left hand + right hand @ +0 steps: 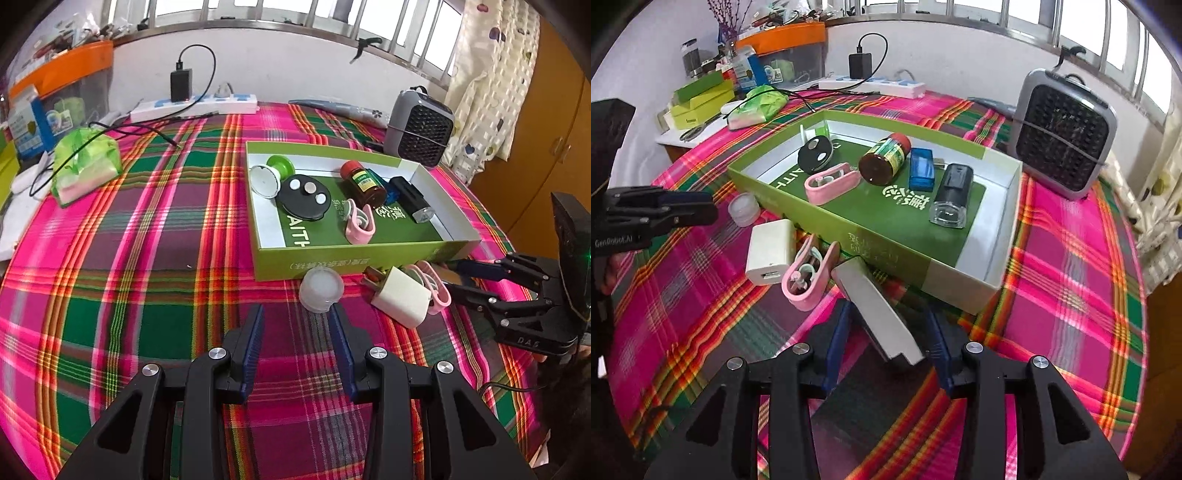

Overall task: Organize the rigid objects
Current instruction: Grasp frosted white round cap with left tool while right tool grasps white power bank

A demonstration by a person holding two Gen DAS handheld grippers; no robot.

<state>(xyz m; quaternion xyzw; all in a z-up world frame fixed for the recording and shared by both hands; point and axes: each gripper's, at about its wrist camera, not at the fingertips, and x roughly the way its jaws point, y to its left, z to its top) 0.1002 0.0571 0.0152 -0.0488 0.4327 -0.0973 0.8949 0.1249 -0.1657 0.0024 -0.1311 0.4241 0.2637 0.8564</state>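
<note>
A green box [266,258] [886,243] on the plaid cloth holds a brown bottle [882,158], a pink clip [831,182], a black disc [814,153], a blue piece [921,170] and a black lighter-like item [951,195]. In front of it lie a translucent cap [320,290] [744,209], a white charger [400,301] [771,256] and a second pink clip [809,280]. My left gripper [297,314] is open just short of the cap. My right gripper [888,325] [448,275] is open around a silver-grey flat block [877,314], apart from its pads.
A grey fan heater [1065,134] stands behind the box at the right. A power strip [195,107] with a black adapter, a green bag [86,166] and stacked boxes [701,101] crowd the far left. A wardrobe [546,147] is at the right.
</note>
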